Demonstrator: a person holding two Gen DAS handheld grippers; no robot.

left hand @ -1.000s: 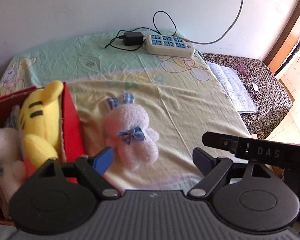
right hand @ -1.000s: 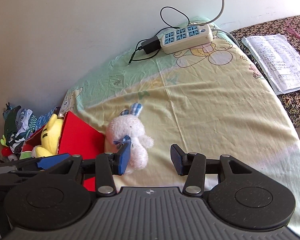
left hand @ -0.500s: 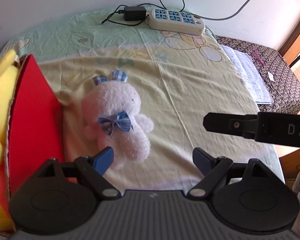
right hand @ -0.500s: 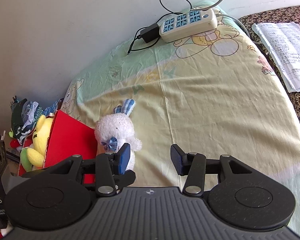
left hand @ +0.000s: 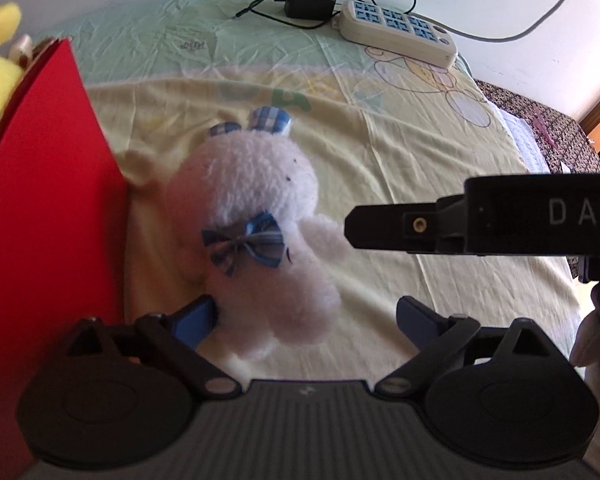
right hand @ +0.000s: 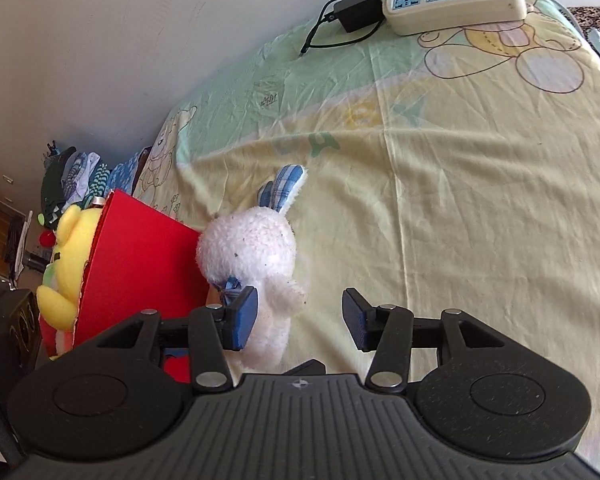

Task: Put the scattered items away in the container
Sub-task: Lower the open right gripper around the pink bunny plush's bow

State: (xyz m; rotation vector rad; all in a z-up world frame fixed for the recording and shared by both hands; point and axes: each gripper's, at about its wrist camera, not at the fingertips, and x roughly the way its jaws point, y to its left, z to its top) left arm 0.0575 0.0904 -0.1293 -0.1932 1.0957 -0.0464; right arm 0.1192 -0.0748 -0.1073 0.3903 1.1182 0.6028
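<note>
Bedsheet point(left hand: 420, 152) is spread over the bed, and on it a white plush rabbit point(left hand: 260, 216) is laid just beside the red container point(left hand: 48, 200), in which a yellow plush point(right hand: 70, 240) is seen. The left gripper point(left hand: 304, 320) is being opened around the rabbit's lower body. The right gripper point(right hand: 300, 316) is being opened too, nothing gripped.

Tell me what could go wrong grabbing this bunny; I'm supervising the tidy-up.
Both grippers crowd the white bunny: the left gripper, jaws opening, straddles its legs while the right gripper, also opening, noses in, so they may collide. The red box touches the bunny, so a finger could catch its wall.
</note>
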